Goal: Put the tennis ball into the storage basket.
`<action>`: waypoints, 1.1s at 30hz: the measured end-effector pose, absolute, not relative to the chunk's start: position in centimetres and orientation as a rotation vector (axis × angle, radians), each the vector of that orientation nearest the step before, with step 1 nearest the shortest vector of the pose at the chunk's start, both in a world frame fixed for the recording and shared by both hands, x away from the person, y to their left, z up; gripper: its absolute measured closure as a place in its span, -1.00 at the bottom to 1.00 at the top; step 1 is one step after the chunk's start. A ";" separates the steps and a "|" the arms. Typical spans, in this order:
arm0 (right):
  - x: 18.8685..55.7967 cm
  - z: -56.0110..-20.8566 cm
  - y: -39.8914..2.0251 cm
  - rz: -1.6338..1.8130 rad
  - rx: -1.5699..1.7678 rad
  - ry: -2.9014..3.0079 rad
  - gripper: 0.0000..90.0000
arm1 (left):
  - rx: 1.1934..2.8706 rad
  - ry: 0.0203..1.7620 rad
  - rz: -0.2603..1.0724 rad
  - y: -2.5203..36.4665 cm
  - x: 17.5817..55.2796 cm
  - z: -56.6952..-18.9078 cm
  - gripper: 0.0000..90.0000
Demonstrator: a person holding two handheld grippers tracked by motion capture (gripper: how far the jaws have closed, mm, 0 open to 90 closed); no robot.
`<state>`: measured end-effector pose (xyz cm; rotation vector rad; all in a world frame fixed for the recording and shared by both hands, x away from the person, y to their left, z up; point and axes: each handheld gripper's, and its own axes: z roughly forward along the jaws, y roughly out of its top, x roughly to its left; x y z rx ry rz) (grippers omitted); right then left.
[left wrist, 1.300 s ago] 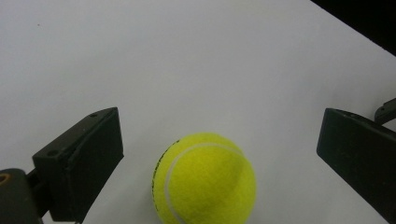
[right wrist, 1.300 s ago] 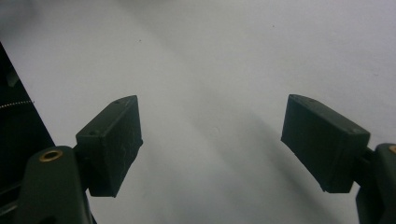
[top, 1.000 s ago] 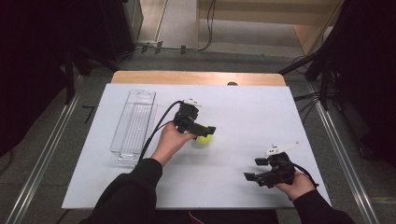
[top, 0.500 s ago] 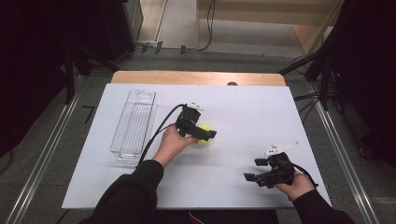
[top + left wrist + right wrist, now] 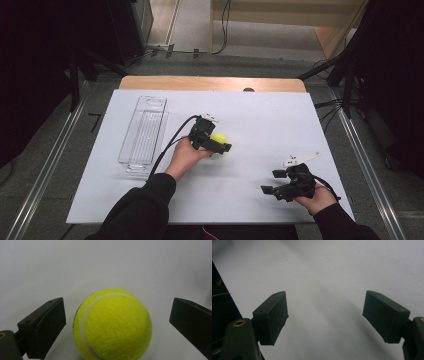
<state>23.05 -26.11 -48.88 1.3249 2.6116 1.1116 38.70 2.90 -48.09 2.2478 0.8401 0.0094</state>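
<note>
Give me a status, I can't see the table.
Left gripper open around the tennis ball, not touching. Right gripper open. Clear bin apart.

— What do we have in front of us?

— A yellow tennis ball [image 5: 112, 325], low in the middle of the frame, resting on a plain white surface [image 5: 105, 262] that runs across the whole upper half.

— Can we see its seam?

— Yes, a pale curved line arcs over its top and down its left side.

— And our left gripper [image 5: 117, 325]?

— Its two black jaws rise from the lower left and lower right corners, spread wide. The ball sits between them, with a gap on each side; neither jaw touches it.
</note>
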 end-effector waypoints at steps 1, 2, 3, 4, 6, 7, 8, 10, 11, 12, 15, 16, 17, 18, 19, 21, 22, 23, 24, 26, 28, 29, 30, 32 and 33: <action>23.0 -48.9 -26.1 1.110 1.328 2.611 -0.60 | 2.257 0.837 0.013 2.9 38.7 -48.2 -0.98; 23.0 -48.9 -26.1 1.111 1.328 2.611 -0.60 | 2.263 0.834 0.013 2.9 38.7 -48.3 -0.98; 23.0 -48.9 -26.1 1.112 1.330 2.610 -0.60 | 2.268 0.836 0.015 2.8 38.7 -48.4 -0.98; 23.0 -48.9 -26.1 1.113 1.329 2.609 -0.60 | 2.272 0.838 0.014 2.8 38.6 -48.5 -0.98; 23.0 -48.9 -26.1 1.112 1.326 2.611 -0.60 | 2.282 0.837 0.018 2.7 38.6 -48.7 -0.98; 23.0 -48.9 -26.1 1.112 1.327 2.610 -0.60 | 2.286 0.836 0.021 2.7 38.6 -48.8 -0.98; 23.0 -48.9 -26.1 1.112 1.326 2.611 -0.60 | 2.287 0.838 0.025 2.7 38.6 -48.9 -0.98; 23.0 -48.9 -26.1 1.112 1.326 2.611 -0.60 | 2.298 0.830 0.030 2.6 38.6 -49.1 -0.95; 23.0 -48.9 -26.1 1.112 1.327 2.610 -0.60 | 2.300 0.829 0.032 2.6 38.5 -49.2 -0.95; 23.0 -48.9 -26.1 1.112 1.325 2.611 -0.59 | 2.305 0.830 0.035 2.6 38.5 -49.3 -0.95; 23.0 -48.8 -26.1 1.114 1.324 2.609 -0.60 | 2.309 0.841 0.036 2.7 38.5 -49.7 -0.89; 23.0 -48.8 -26.1 1.115 1.324 2.609 -0.59 | 2.313 0.840 0.034 2.7 38.5 -49.8 -0.89; 23.0 -48.8 -26.1 1.116 1.322 2.610 -0.60 | 2.315 0.836 0.035 2.8 38.5 -49.9 -0.85; 23.0 -48.9 -26.1 1.115 1.322 2.610 -0.60 | 2.322 0.834 0.044 2.7 38.5 -50.0 -0.81; 23.0 -48.9 -26.2 1.114 1.323 2.610 -0.59 | 2.330 0.831 0.062 2.7 38.4 -50.0 -0.76; 23.0 -48.8 -26.1 1.113 1.327 2.609 -0.60 | 2.341 0.814 0.079 2.7 38.3 -49.9 -0.68; 23.0 -48.8 -26.1 1.114 1.324 2.610 -0.60 | 2.341 0.811 0.080 2.7 38.3 -50.0 -0.68; 23.0 -48.8 -26.1 1.114 1.323 2.611 -0.60 | 2.345 0.804 0.094 2.8 38.3 -50.0 -0.67; 23.0 -48.8 -26.1 1.114 1.324 2.610 -0.60 | 2.350 0.798 0.113 2.8 38.2 -50.0 -0.62; 23.0 -48.8 -26.1 1.113 1.324 2.609 -0.60 | 2.343 0.796 0.116 2.9 38.1 -50.0 -0.54; 23.0 -48.8 -26.2 1.113 1.326 2.609 -0.60 | 2.333 0.800 0.107 2.9 38.0 -50.0 -0.46; 23.0 -48.8 -26.2 1.113 1.326 2.609 -0.60 | 2.335 0.799 0.111 2.8 38.0 -50.0 -0.46; 23.0 -48.8 -26.2 1.112 1.325 2.610 -0.59 | 2.337 0.797 0.113 2.8 38.0 -49.9 -0.45; 23.0 -48.8 -26.2 1.115 1.326 2.609 -0.60 | 2.337 0.796 0.113 2.8 38.0 -49.9 -0.45; 23.0 -48.8 -26.2 1.116 1.326 2.609 -0.59 | 2.336 0.798 0.111 2.8 38.0 -49.9 -0.45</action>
